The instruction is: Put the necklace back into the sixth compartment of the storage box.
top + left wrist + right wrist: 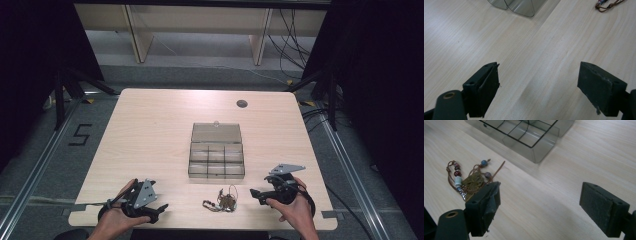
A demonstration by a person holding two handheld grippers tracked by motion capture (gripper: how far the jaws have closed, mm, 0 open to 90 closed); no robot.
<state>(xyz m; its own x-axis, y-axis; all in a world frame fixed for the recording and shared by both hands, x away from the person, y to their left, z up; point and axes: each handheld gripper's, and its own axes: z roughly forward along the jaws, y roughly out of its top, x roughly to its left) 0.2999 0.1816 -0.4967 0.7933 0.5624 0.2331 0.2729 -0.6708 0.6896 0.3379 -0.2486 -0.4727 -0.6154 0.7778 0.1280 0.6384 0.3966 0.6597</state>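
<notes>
The right hand-held gripper (pixel 255 194) sits low over the near edge of the counter (pixel 150 130), gripped by the person's right hand (pixel 292 207), and points toward the middle. Its jaws stand wide apart and released, with only bare wood between them in the right gripper view. Just beside its left jaw in that view lies a small tangle of beaded jewellery (pixel 467 181): brown cord, dark red, pale and blue beads, and a brassy pendant. From above, the jewellery (pixel 223 201) lies between the two grippers, nearer the right one, not touched by either.

The left hand-held gripper (pixel 161 209) rests at the near left of the counter in the person's left hand (pixel 117 212). Its jaws are also spread open, holding nothing.

Beyond the jewellery, toward the middle of the counter, stands a clear plastic organiser box (pixel 216 157) with its lid (pixel 216 132) tipped back and open, showing a grid of small compartments.
</notes>
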